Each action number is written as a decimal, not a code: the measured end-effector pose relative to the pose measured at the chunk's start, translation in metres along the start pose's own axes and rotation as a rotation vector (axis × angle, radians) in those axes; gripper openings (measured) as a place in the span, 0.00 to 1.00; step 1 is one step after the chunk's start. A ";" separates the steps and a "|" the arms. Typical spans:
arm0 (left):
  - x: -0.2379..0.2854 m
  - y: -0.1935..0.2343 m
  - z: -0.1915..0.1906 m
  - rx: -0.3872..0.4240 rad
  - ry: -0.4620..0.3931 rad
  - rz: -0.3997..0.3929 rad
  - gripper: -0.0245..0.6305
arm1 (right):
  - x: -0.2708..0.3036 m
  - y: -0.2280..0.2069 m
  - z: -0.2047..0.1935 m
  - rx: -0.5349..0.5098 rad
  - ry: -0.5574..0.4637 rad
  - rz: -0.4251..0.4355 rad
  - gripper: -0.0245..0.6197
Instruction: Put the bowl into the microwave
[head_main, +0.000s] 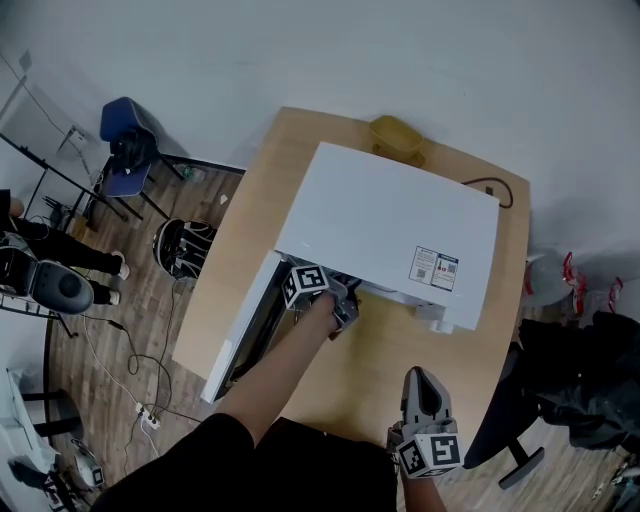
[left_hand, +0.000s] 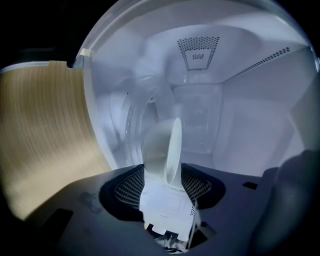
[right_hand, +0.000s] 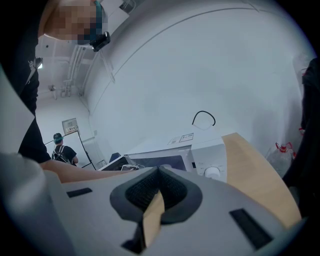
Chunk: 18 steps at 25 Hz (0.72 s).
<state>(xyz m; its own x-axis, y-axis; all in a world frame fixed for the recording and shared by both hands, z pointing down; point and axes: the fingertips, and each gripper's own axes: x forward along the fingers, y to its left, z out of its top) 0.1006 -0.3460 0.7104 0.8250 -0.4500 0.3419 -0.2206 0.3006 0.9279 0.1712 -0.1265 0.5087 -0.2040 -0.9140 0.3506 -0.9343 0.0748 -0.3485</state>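
Note:
The white microwave stands on the wooden table with its door swung open to the left. My left gripper reaches into the opening. In the left gripper view a small white bowl stands on edge, mouth facing right, with my left gripper shut on its lower rim, inside the lit white cavity. The head view hides the bowl. My right gripper hangs over the table's near edge, jaws together and holding nothing. The right gripper faces the microwave's front.
A yellow object sits behind the microwave, and a black cable loops at the table's back right. A blue chair and floor cables lie to the left, a dark office chair to the right. A person stands far off.

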 end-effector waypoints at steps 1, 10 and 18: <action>0.000 0.002 -0.002 0.000 0.004 0.001 0.39 | 0.000 0.001 0.000 -0.003 0.000 0.004 0.13; 0.020 0.004 -0.004 0.015 0.025 0.010 0.30 | -0.006 -0.008 0.000 0.002 -0.006 -0.017 0.13; 0.035 -0.008 0.009 0.032 -0.016 -0.048 0.30 | -0.010 -0.018 0.001 0.009 -0.009 -0.045 0.13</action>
<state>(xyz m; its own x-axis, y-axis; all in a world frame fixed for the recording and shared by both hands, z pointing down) 0.1261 -0.3717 0.7166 0.8265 -0.4769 0.2989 -0.1978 0.2512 0.9475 0.1905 -0.1191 0.5108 -0.1588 -0.9199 0.3586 -0.9399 0.0297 -0.3402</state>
